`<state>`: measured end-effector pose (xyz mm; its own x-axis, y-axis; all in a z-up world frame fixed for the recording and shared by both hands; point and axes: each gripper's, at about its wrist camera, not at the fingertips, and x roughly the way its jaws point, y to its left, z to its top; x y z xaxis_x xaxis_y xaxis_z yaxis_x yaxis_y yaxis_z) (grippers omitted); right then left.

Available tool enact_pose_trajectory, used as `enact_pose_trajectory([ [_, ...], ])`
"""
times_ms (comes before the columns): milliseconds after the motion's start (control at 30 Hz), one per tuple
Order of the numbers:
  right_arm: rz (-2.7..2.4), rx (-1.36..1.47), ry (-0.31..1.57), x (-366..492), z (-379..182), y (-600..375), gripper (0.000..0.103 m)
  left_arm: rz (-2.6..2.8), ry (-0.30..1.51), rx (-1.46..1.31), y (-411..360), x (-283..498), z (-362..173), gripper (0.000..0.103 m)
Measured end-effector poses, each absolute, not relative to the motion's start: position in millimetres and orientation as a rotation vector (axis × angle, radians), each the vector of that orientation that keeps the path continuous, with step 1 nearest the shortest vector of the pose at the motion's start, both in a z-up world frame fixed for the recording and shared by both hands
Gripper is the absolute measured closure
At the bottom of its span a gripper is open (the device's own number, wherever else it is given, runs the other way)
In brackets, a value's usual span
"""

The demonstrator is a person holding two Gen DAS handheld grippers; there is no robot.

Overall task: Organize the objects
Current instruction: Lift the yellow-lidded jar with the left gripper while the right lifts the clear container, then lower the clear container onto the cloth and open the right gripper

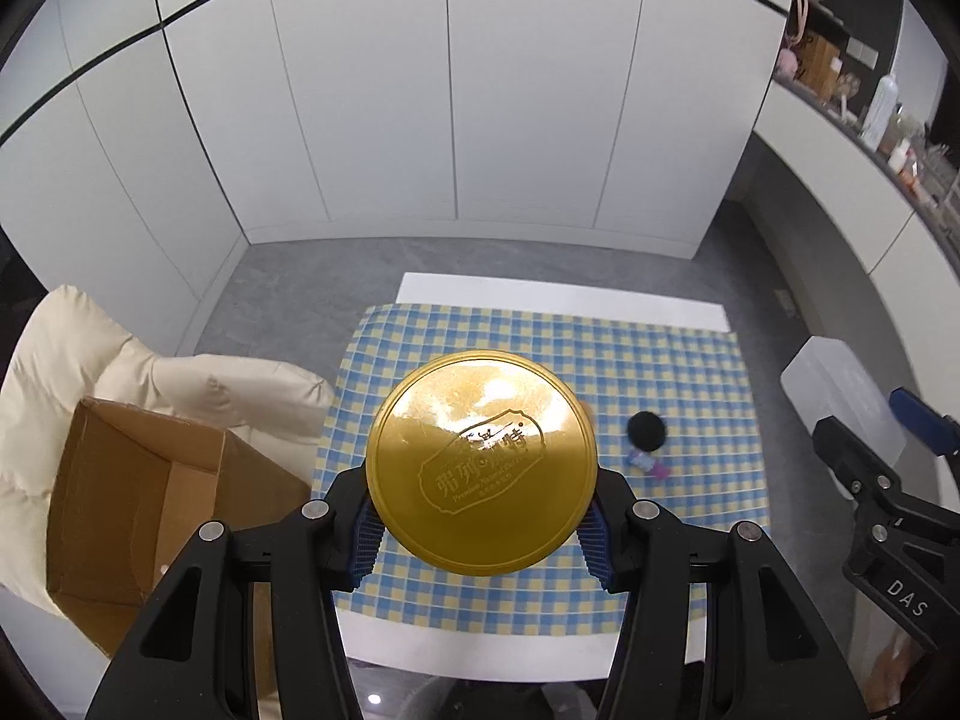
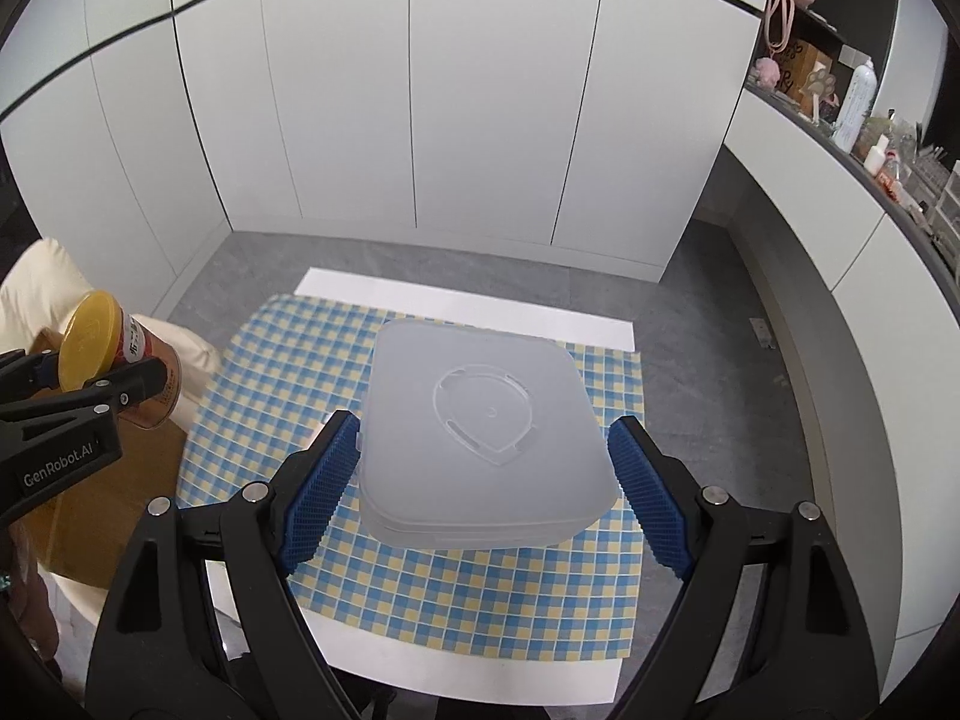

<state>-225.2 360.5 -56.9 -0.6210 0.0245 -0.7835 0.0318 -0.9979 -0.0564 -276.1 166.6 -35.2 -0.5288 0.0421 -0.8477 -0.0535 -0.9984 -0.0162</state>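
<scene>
Gripping a jar (image 1: 482,462) w/ gold lid, the left gripper (image 1: 480,531) has its blue pads clamped on both sides of it, just below the lid. Jar is held up off the table; in right wrist view it shows at far left, w/ a red-and-white label visible under the lid. Right gripper (image 2: 483,495) is closed on a frosted plastic box (image 2: 480,432), pads pressed on its left & right walls, jaws spread wide; box is square w/ rounded corners, heart-ish outline molded on lid, lifted above the cloth. Blue/yellow checked cloth (image 1: 690,372) lies over a white table (image 1: 558,291). On the cloth: small black round thing (image 1: 647,430) and just beside it a small pink/blue item (image 1: 648,467), blurry, can't tell what. Open cardboard box (image 1: 138,504) sits left of table, resting against a cream cushion (image 1: 78,354). White cabinet doors (image 1: 420,90) behind, grey floor (image 1: 288,294). Shelf w/ bottles & clutter (image 2: 864,120) at upper right.
</scene>
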Motion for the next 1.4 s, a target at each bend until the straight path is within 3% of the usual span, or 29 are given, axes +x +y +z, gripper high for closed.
enact_pose_trajectory([
  [433,-2.87,1.297,0.101,-197.8,15.8,360.3,0.017,2.737,0.025,-1.369,168.7,-252.2,35.1,0.049],
  [467,-2.872,1.288,0.094,-196.0,19.4,359.7,0.02,2.742,0.022,-1.358,170.5,-252.4,37.6,0.049],
  [500,-2.866,1.279,0.082,-194.9,23.4,358.7,0.052,2.748,0.019,-1.346,170.5,-249.9,41.4,0.049],
  [533,-2.853,1.291,0.066,-195.2,25.8,358.2,0.071,2.751,0.018,-1.342,169.6,-247.9,44.0,0.049],
  [567,-2.842,1.31,0.049,-195.6,26.1,358.0,0.071,2.752,0.013,-1.339,169.4,-246.1,45.5,0.049],
  [733,-2.8,1.4,0.138,-203.4,-4.6,347.3,0.071,2.753,0.013,-1.345,169.6,-241.0,36.9,0.049],
  [967,-2.605,1.573,0.065,-218.0,-100.6,347.5,0.07,2.708,0.033,-1.485,167.3,-249.2,-33.0,0.049],
  [1133,-2.586,1.583,0.11,-217.4,-142.4,350.0,0.045,2.674,0.011,-1.575,160.7,-262.1,-77.6,0.049],
  [1267,-2.554,1.618,0.077,-224.6,-170.6,361.8,0.041,2.657,0.026,-1.609,164.8,-269.7,-106.2,0.049],
  [1400,-2.573,1.679,0.075,-227.4,-203.4,374.9,0.023,2.612,0.037,-1.659,172.5,-277.8,-137.8,0.049],
])
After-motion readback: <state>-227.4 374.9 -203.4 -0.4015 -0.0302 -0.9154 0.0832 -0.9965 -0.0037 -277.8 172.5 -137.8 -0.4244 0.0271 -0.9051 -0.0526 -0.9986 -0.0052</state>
